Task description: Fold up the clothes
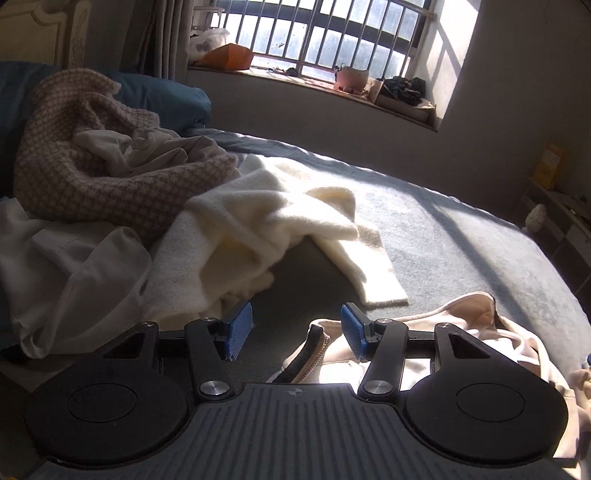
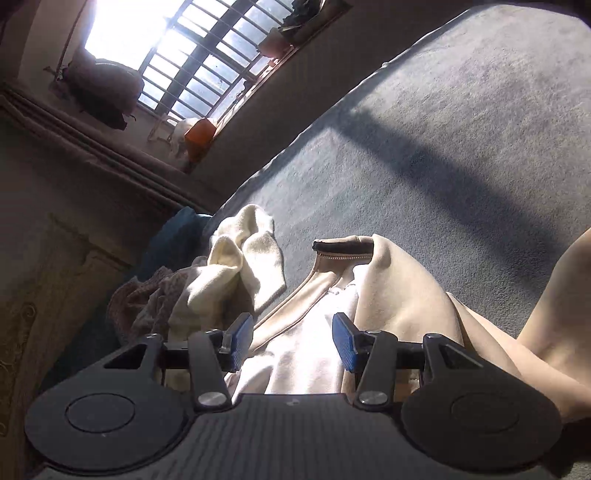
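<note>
A beige zip-up garment [image 2: 399, 288] with a dark-edged collar [image 2: 341, 246] lies on the grey-blue bed [image 2: 461, 129], right under my open right gripper [image 2: 293, 341], whose blue pads [image 2: 240, 336] hold nothing. The left wrist view shows the same garment [image 1: 480, 328] at lower right, its collar just by my open left gripper [image 1: 295, 332], also holding nothing. Beyond it lies a cream fleece garment [image 1: 266, 221], then a crumpled white cloth [image 1: 74, 269] and a pink houndstooth knit [image 1: 92, 177] at the left.
A teal pillow [image 1: 162, 99] and headboard [image 1: 48, 29] sit at the bed's head. The barred window [image 1: 332, 33] has a cluttered sill with an orange item [image 1: 229, 55]. Low shelves [image 1: 554, 206] stand beside the bed's right edge. A bare forearm [image 2: 554, 306] shows at right in the right wrist view.
</note>
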Action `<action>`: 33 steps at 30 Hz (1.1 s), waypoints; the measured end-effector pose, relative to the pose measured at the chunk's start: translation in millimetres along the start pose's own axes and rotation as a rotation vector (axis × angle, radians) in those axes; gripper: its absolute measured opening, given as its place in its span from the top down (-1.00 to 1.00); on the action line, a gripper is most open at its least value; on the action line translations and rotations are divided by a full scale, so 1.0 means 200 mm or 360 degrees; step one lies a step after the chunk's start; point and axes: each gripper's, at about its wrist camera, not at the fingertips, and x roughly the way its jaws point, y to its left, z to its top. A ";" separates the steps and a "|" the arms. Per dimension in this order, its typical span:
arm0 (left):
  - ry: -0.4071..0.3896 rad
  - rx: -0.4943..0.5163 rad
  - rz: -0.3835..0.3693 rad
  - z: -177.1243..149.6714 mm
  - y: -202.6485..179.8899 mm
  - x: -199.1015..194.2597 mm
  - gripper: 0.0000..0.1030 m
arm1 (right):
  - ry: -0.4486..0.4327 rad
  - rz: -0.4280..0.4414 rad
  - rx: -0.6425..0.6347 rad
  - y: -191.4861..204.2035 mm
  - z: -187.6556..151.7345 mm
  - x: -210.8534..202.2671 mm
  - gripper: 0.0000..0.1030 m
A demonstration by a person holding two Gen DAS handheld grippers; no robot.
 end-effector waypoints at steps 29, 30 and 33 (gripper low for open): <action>0.0412 -0.0162 0.0191 -0.77 0.59 -0.67 -0.18 | -0.0253 -0.0484 -0.0477 0.11 -0.79 -0.50 0.91; 0.0407 -0.0143 0.0188 -0.77 0.59 -0.67 -0.18 | -0.0396 -0.0454 -0.0341 0.06 -0.76 -0.61 0.91; 0.0391 -0.0086 0.0180 -0.77 0.58 -0.66 -0.18 | -0.0727 -0.0446 0.0024 -0.15 -0.72 -0.89 0.91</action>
